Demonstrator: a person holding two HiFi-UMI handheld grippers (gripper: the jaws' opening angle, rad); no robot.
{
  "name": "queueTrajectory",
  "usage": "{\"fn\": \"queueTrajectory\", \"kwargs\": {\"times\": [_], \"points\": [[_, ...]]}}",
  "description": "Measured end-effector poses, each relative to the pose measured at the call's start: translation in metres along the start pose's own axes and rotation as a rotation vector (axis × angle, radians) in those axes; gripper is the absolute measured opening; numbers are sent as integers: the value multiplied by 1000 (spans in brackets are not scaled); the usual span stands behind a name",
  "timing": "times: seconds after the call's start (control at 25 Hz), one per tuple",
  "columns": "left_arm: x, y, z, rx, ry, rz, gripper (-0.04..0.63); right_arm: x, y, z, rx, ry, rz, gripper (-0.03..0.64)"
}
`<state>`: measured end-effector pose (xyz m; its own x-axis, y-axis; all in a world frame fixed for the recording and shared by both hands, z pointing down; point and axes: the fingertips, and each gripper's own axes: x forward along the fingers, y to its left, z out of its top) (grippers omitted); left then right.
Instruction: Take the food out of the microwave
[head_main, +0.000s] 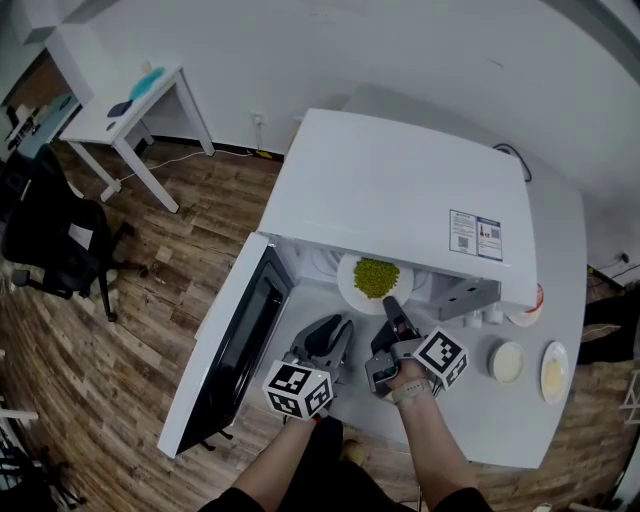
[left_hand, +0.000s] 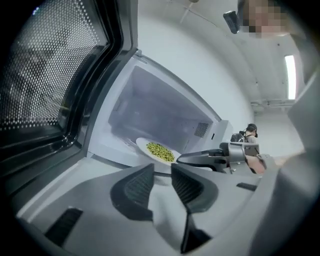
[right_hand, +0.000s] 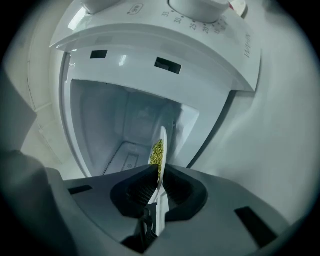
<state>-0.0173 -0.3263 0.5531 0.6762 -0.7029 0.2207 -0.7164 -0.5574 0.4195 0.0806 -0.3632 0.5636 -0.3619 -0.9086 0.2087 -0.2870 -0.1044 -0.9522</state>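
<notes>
Peas (head_main: 376, 277) lay in one green heap on one white plate (head_main: 350, 285). Nearest to us, our two hands each carried a gripper with one marker cube (head_main: 297, 388), two cubes in all. Our right gripper (head_main: 392, 305) was clenched on the plate's near rim; its own view showed the rim wedged edge-on between the two pads (right_hand: 142, 187). Our left gripper (head_main: 335, 330) hung just beside it on the left, jaws a little apart and grasping nothing.

Just beyond the jaws the plate sat at the threshold of the microwave (head_main: 400, 190), at the front of its open chamber. The one door (head_main: 235, 350) was swung wide on the left. On the microwave's front we counted two knobs (right_hand: 200, 6). Small numbers ringed one of them; we could read 35 and 30, and the rest blurred. On its top was one sticker (head_main: 474, 236) with a square code, a blue band and a red patch, its print too small to read.

To the right, on the grey counter (head_main: 560, 230), stood two small round dishes (head_main: 507, 361) side by side. Farthest off, on the wood floor (head_main: 150, 300), were one white table (head_main: 120, 115) and one black chair (head_main: 55, 240).
</notes>
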Motion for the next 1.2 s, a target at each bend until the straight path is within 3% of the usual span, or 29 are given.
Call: {"fn": "queueTrajectory", "kwargs": {"times": [0.04,0.08,0.84,1.2], "points": [[2,1,-2,-20,7,1,135,-2,0,0,1,1,1,51],[3,1,-3,-39,15,2,166,-3,-1,0,0,2,3,49],[4,3,-4,-493,-93,-72,147,-36,-5,-8,-1,58,19,37],[-13,-4,-10,-570,-88,-105,146,-61,-5,-21,13,80,15,38]]}}
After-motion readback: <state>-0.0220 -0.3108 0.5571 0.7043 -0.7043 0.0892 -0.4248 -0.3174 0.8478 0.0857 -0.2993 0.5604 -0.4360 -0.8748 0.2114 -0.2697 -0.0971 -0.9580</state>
